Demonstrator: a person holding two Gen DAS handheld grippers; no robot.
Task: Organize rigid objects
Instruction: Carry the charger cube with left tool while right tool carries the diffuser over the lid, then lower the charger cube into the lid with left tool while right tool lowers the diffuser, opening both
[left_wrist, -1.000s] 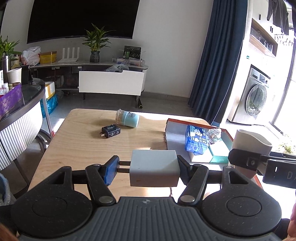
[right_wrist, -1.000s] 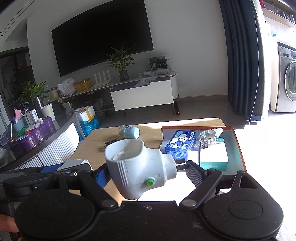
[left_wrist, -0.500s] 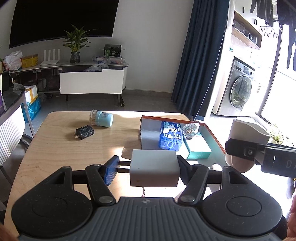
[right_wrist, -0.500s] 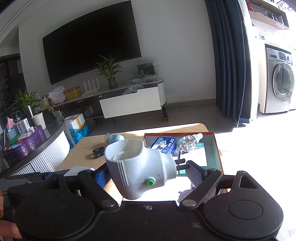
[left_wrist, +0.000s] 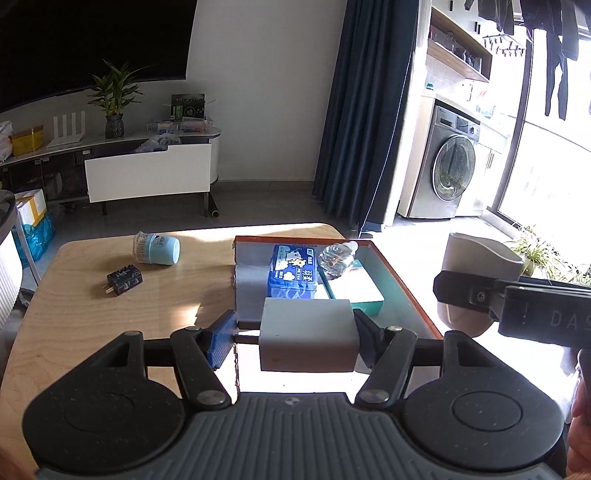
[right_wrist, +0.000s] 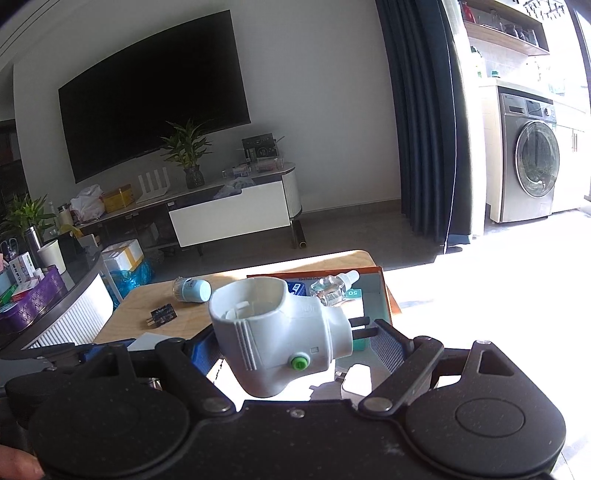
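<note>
My left gripper (left_wrist: 295, 336) is shut on a white charger block (left_wrist: 308, 334), its prongs pointing at the blue left pad. It hangs over the near edge of the orange-rimmed box (left_wrist: 402, 280). My right gripper (right_wrist: 295, 339) is shut on a white plug-in device (right_wrist: 280, 332) with a green button, its prongs toward the right pad. The same device (left_wrist: 476, 273) shows at the right of the left wrist view. A black plug adapter (left_wrist: 123, 282) and a light blue cup (left_wrist: 157, 249) lying on its side rest on the wooden table (left_wrist: 92, 314).
The box holds a blue tissue pack (left_wrist: 293, 271), a small clear bottle (left_wrist: 336, 256) and a teal-and-white carton (left_wrist: 354, 291). Beyond the table are a TV console (left_wrist: 147, 173), a dark curtain (left_wrist: 362, 129) and a washing machine (left_wrist: 450, 173). A curved counter (right_wrist: 55, 302) stands at the left.
Both grippers have swung to the right with their loads still held. The orange-rimmed box now lies straight ahead of the left gripper instead of off to its right.
</note>
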